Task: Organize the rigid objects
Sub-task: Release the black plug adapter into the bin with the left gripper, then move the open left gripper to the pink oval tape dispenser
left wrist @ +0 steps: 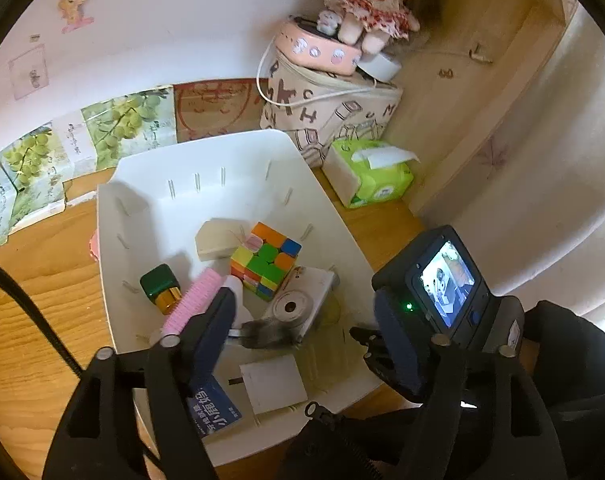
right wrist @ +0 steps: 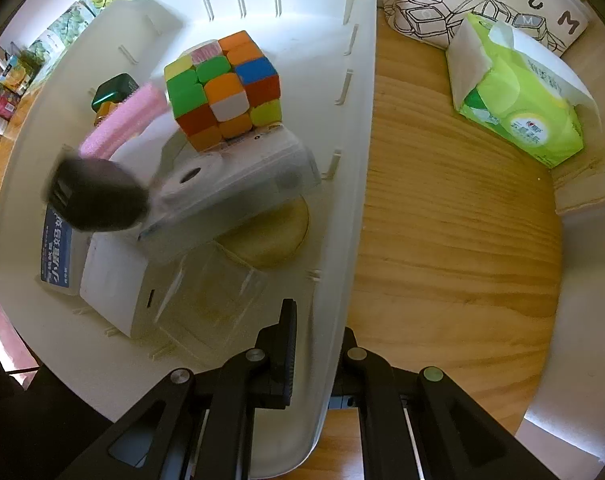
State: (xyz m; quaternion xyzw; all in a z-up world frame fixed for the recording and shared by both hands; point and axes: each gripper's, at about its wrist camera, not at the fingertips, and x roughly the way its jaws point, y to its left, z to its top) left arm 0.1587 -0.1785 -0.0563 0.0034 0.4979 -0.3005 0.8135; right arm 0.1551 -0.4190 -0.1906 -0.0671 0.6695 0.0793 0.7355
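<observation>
Over the white basket [left wrist: 342, 224], our left gripper [left wrist: 302, 344] stands wide and empty, the silver camera [left wrist: 302, 300] lying inside just ahead, while our right gripper [right wrist: 316, 344] pinches the basket's near rim.

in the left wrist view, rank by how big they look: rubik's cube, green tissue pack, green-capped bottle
1. green tissue pack, though it is farther away
2. rubik's cube, close behind, so the order is unsure
3. green-capped bottle, clearly smallest

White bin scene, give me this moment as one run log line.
left tool: open above white bin | right tool: shut on bin rim | in bin: puzzle cube, silver camera, pink brush
</observation>
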